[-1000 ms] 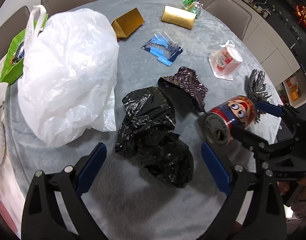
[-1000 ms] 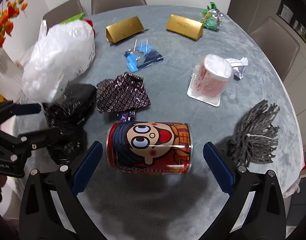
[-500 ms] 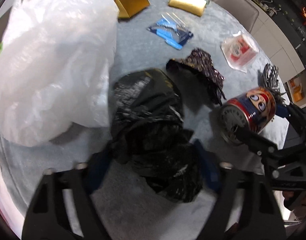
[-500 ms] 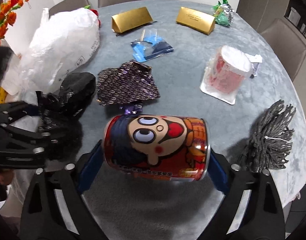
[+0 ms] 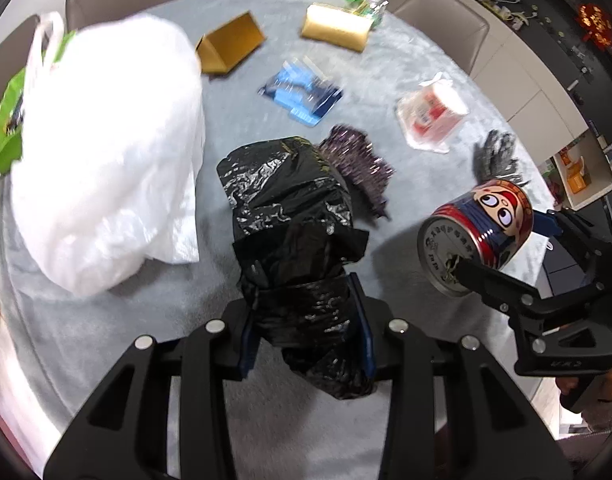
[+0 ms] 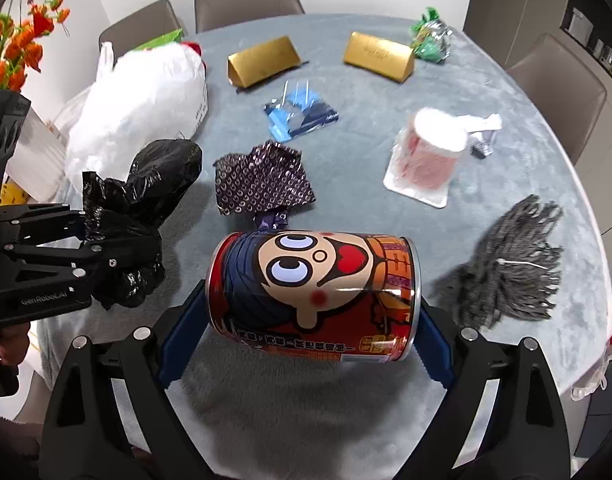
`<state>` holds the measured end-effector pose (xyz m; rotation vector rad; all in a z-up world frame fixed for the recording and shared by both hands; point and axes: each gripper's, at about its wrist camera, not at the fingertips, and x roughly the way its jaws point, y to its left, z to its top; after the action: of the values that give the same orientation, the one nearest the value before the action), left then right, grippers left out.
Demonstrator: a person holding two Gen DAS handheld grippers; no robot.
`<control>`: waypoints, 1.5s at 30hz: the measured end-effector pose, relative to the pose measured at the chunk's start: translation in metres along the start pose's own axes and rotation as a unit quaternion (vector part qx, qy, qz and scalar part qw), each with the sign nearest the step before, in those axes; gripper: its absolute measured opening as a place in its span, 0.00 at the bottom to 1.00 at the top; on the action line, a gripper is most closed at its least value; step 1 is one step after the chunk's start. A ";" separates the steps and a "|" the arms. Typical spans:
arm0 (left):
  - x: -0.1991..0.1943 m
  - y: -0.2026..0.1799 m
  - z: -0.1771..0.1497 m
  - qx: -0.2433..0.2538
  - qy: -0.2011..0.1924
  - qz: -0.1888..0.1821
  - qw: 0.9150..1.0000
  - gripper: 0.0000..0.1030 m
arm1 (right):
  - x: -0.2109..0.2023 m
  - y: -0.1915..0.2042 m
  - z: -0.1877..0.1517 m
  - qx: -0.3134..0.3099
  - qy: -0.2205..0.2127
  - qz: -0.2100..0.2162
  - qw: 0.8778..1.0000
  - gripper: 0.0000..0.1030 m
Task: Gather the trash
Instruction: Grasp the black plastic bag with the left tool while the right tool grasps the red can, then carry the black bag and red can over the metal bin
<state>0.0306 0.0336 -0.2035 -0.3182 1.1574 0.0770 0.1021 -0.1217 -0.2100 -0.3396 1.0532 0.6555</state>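
Black crinkled plastic bag (image 5: pixel 302 248), soft, light and slippery, sits bunched in the just-closed left tongs (image 5: pixel 306 316) at 6 o'clock above the grey table (image 5: pixel 386 92), while the wide-spread right tongs (image 6: pixel 306 344) clamp the stiff cartoon-printed tin can (image 6: pixel 314 296) end to end.

Glossy crinkled black plastic bag (image 5: pixel 302 248), shiny printed metal can (image 6: pixel 312 294), seemingly plush grey tablecloth (image 6: pixel 386 184).

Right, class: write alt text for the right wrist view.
The right gripper clamps a cartoon-face can endwise above a grey-clothed table. At left, the left gripper grips a crumpled black bag; wrappers and gold boxes lie beyond.
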 end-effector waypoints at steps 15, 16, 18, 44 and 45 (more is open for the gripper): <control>-0.042 -0.119 0.020 0.172 -0.015 -0.073 0.982 0.38 | -0.100 -0.071 -0.051 0.118 -0.061 -0.074 0.988 0.85; -0.040 -0.135 0.023 0.191 -0.013 -0.082 0.978 0.38 | -0.107 -0.080 -0.060 0.134 -0.064 -0.083 0.985 0.85; -0.038 -0.160 0.023 0.220 -0.011 -0.095 0.971 0.38 | -0.123 -0.100 -0.080 0.166 -0.070 -0.101 0.978 0.85; 0.150 -0.502 -0.066 0.417 0.098 -0.191 0.883 0.38 | -0.150 -0.339 -0.360 0.392 -0.041 -0.193 0.899 0.85; 0.170 -0.503 -0.069 0.416 0.107 -0.190 0.883 0.38 | -0.130 -0.347 -0.370 0.395 -0.037 -0.191 0.898 0.85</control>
<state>0.1500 -0.4829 -0.2783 0.2273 1.2190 -0.8051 0.0275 -0.6348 -0.2848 0.1911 1.0541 -0.1394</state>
